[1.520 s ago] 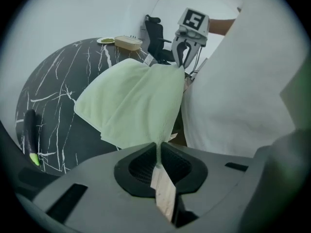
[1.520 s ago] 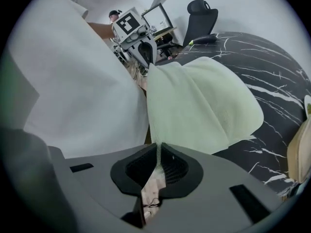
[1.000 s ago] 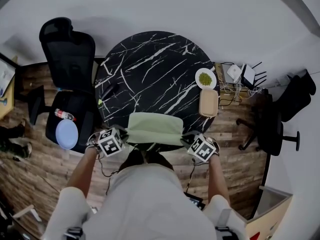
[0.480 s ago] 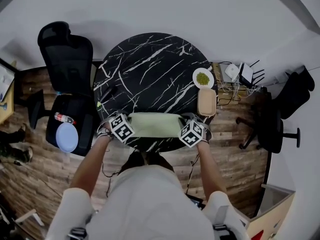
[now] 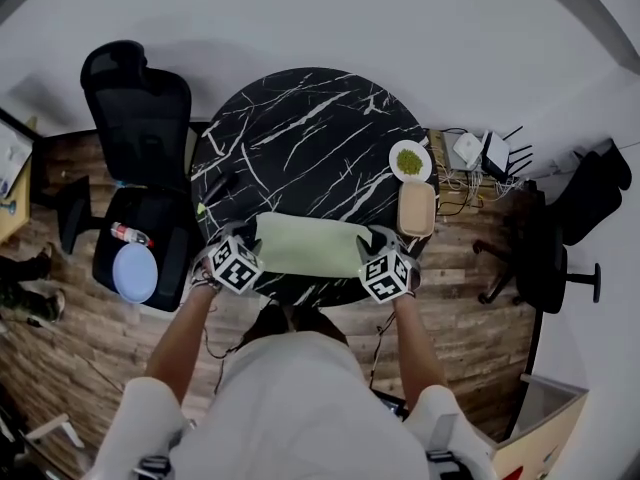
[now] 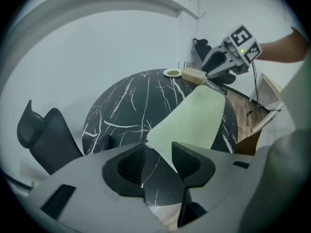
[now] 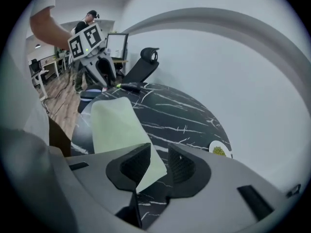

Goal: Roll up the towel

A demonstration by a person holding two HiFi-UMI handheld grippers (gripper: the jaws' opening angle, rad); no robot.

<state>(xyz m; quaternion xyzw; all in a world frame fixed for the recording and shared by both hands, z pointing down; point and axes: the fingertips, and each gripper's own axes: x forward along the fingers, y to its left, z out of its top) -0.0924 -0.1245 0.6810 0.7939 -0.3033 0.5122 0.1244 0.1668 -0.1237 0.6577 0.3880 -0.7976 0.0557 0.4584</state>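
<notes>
Towel (image 5: 308, 245) lies flat at the table's (image 5: 300, 118) near edge, with its long axis left-right, parallel to that edge. Left gripper (image 5: 243, 251) is at its left end and right gripper (image 5: 378, 253) at its right end, equally near. Both jaw pairs are opening, each with a towel corner loose between them, pads not pressing.

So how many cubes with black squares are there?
2: one cube at the green towel's left end, another cube at its right end. None looks hidden.
</notes>
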